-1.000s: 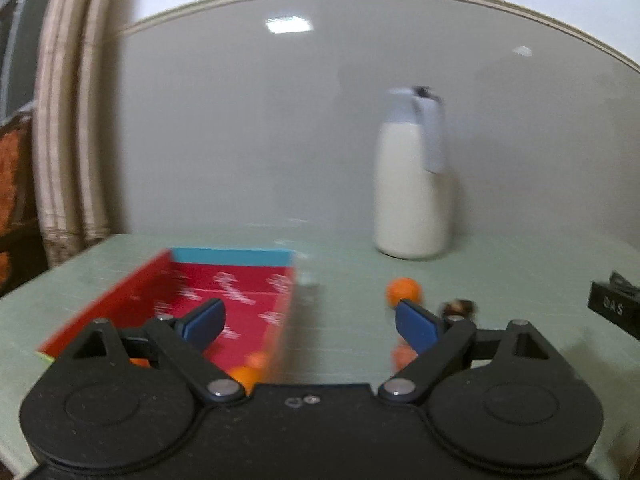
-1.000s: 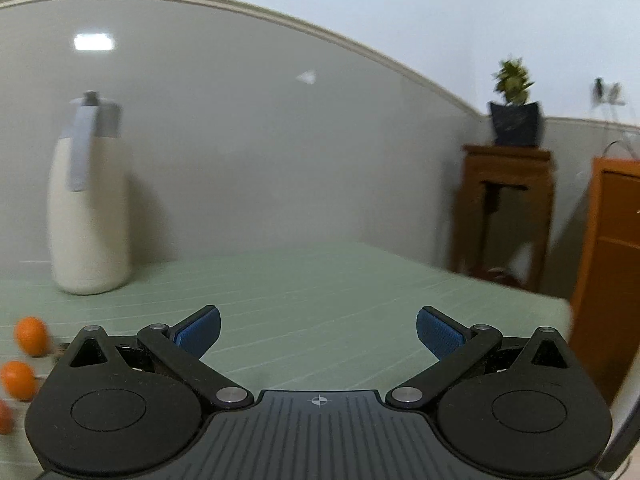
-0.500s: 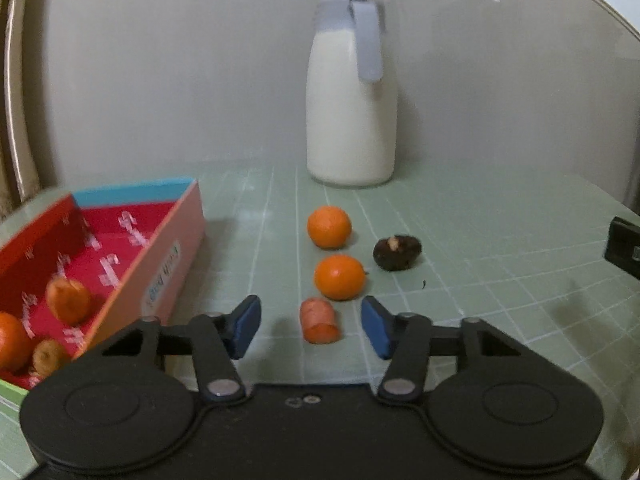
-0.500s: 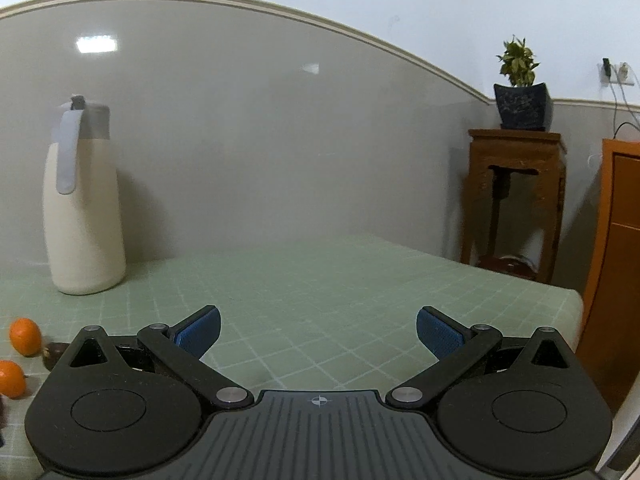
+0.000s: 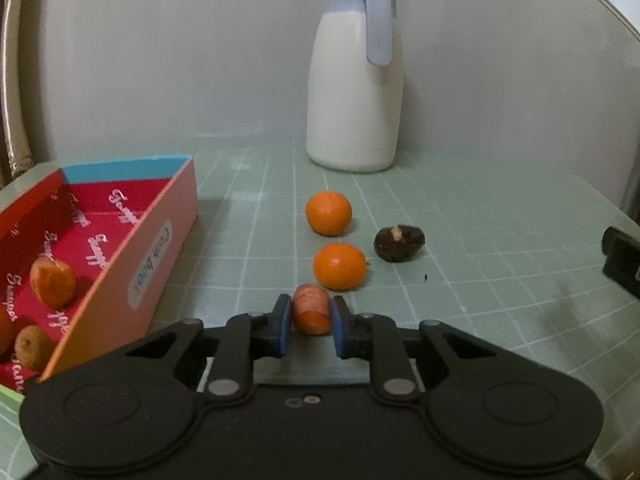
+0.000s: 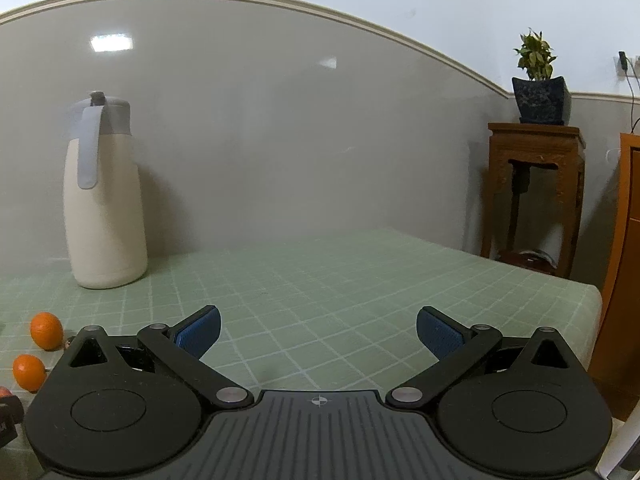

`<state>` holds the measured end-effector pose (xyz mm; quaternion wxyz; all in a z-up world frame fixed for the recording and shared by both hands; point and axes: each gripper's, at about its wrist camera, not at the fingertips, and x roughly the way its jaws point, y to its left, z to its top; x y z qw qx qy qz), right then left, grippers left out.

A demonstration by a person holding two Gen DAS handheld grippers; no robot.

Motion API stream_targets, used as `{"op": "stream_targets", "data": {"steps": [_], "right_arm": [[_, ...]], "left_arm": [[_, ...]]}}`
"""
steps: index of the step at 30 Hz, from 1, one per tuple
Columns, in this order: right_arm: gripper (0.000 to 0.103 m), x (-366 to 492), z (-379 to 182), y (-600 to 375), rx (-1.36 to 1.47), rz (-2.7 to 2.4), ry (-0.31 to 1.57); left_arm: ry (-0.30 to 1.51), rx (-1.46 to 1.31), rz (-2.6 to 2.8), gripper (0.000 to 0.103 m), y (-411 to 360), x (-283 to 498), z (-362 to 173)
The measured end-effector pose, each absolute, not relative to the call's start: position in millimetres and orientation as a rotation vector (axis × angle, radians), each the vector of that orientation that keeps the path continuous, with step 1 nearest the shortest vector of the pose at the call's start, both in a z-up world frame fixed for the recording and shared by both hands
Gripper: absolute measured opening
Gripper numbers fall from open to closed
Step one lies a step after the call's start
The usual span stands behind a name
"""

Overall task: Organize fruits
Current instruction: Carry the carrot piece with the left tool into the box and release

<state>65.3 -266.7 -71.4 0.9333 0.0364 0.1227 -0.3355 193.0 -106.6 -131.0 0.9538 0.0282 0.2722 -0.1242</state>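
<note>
Red cardboard lines the open box [image 5: 100,240] at the far left of the green gridded table [image 5: 480,320], and it already holds a few small fruits, one orange-brown piece [image 5: 53,283] near the middle and a duller brown one [image 5: 33,347] at the near end. Just to its right, the left gripper [image 5: 308,322] has its blue pads pressed against both sides of a small reddish-orange fruit [image 5: 311,309], so it looks clamped on it while the fruit sits on the table. Beyond it two round oranges [image 5: 339,266] line up toward the cream jug [image 5: 355,92], with a dark brown fruit [image 5: 399,243] beside them. To do this step well, I would lift straight up before swinging left, clearing the box's near wall, and squeeze gently since the fruit looks soft. Farther right, the right gripper [image 6: 318,330] hangs over bare table with its fingers spread wide, holding nothing.
</note>
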Motion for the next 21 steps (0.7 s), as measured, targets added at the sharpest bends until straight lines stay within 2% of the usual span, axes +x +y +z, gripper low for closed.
{"op": "stream_targets", "data": {"steps": [21], "right_arm": [[0.103, 70, -71, -239, 0.056, -0.586, 0.254]], "left_arm": [[0.316, 0.014, -0.038, 0.011, -39, 162, -89]]}}
